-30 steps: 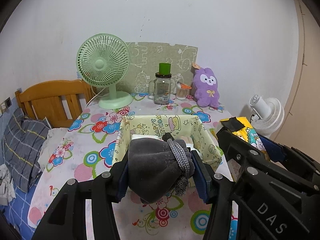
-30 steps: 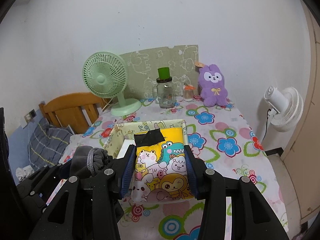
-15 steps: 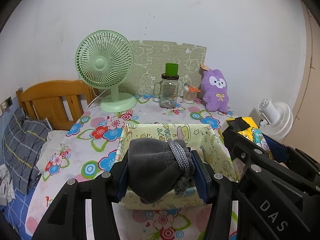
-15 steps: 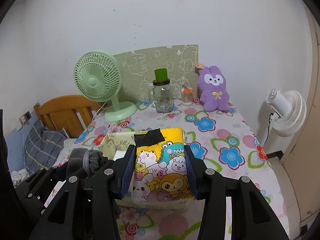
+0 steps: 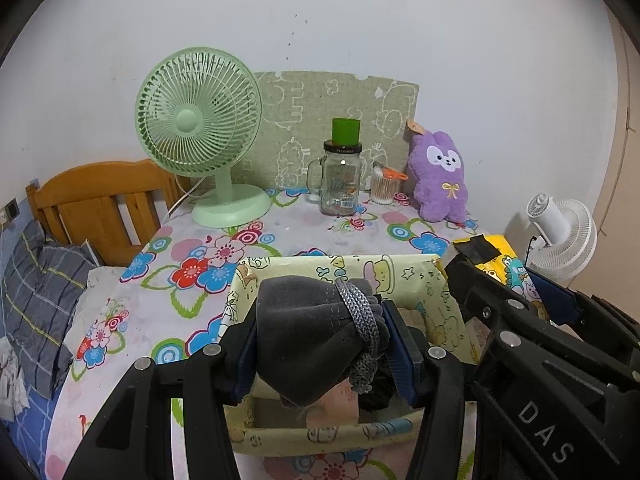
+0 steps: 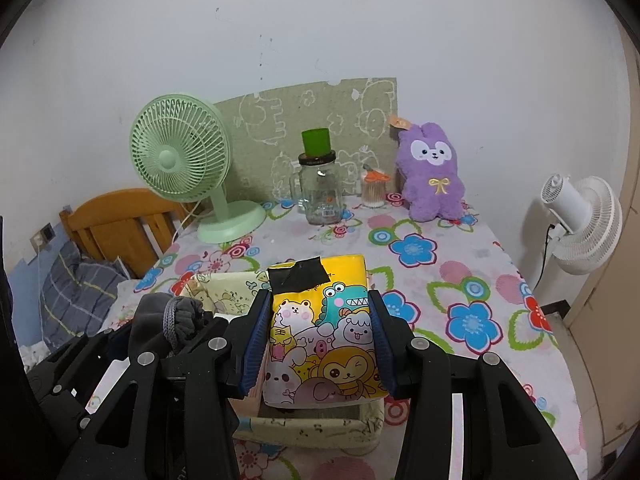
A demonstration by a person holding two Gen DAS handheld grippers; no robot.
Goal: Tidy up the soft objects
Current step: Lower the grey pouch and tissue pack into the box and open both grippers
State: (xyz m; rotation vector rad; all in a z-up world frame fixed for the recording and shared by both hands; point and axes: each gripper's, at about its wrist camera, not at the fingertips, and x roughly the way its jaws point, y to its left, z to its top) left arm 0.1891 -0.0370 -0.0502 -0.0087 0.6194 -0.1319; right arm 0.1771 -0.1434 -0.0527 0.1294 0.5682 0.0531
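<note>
Left gripper [image 5: 322, 338]: jaws clamped on grey pouch [image 5: 308, 328], held above the box [image 5: 400, 270], inside its left and near rims. Right gripper [image 6: 320, 344]: jaws clamped on yellow pack [image 6: 324, 332], held over the box's right half [image 6: 312, 426]; pack's right edge about level with the right rim. Both grippers side by side, nearly touching. Box at near part of desk [image 6: 460, 276]. Bare cloth right of box to desk edge and behind box up to fan [image 5: 200, 120], jar [image 5: 340, 184] and plush [image 5: 442, 176] along the wall.
</note>
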